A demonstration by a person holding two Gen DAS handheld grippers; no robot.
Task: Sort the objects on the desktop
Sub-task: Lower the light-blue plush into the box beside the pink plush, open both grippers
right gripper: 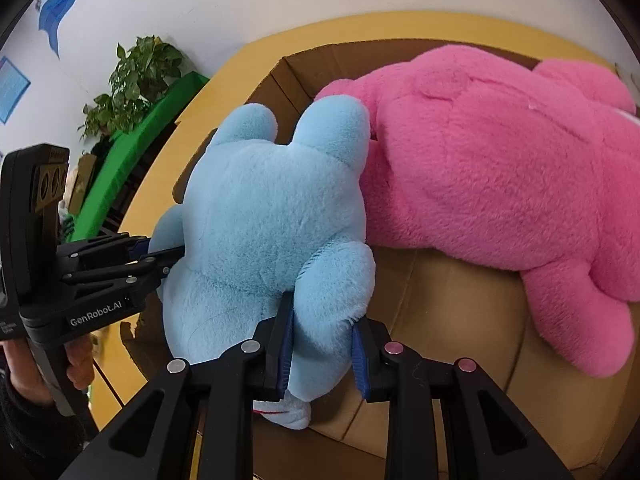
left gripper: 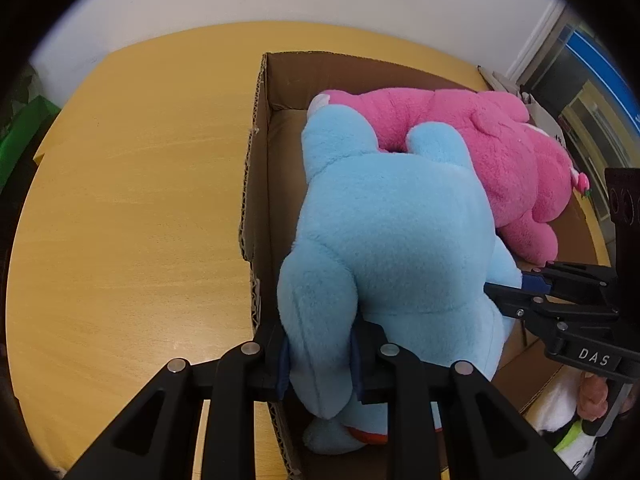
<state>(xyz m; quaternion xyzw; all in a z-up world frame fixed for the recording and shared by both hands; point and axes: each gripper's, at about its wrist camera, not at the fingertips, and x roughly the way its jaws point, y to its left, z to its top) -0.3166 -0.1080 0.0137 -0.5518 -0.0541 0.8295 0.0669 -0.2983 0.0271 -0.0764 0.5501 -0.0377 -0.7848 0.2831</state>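
The fluffy sky-blue plush toy [left gripper: 384, 232] is lying in the brown cardboard box [left gripper: 256, 168] against a pink plush toy [right gripper: 500, 184]; left gripper [left gripper: 318, 364] and right gripper [right gripper: 322, 354] jaws are each pinching its limbs.

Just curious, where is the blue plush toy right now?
The blue plush toy is in the cardboard box, left of the pink plush toy in both views.

One blue plush toy [left gripper: 392, 248], one pink plush toy [left gripper: 500, 152], one cardboard box [left gripper: 260, 184], two tongs, one potted plant [right gripper: 136, 80]
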